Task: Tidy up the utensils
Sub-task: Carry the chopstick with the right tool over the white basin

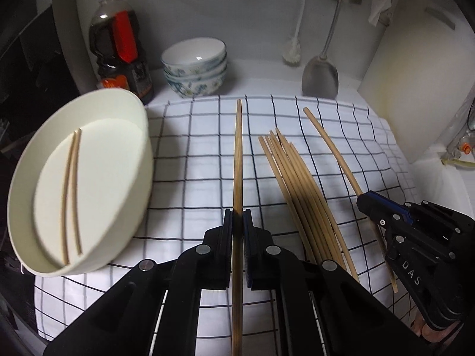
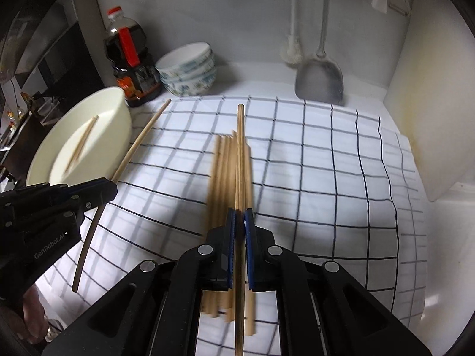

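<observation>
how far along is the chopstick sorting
Done: two thin wooden chopsticks lie in the cream oval tray. In hand: the left gripper and right gripper each clamp one chopstick. Left: a bundle of loose bamboo chopsticks on the checked cloth.

Left claw and right claw each point forward, jaws pinched nearly together.

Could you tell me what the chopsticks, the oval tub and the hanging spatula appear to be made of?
Chopsticks: likely bamboo or wood, matte tan with fine lengthwise grain. Oval tub: probably plastic, smooth cream with a soft sheen. Spatula: apparently brushed steel, grey and dully reflective.
</observation>
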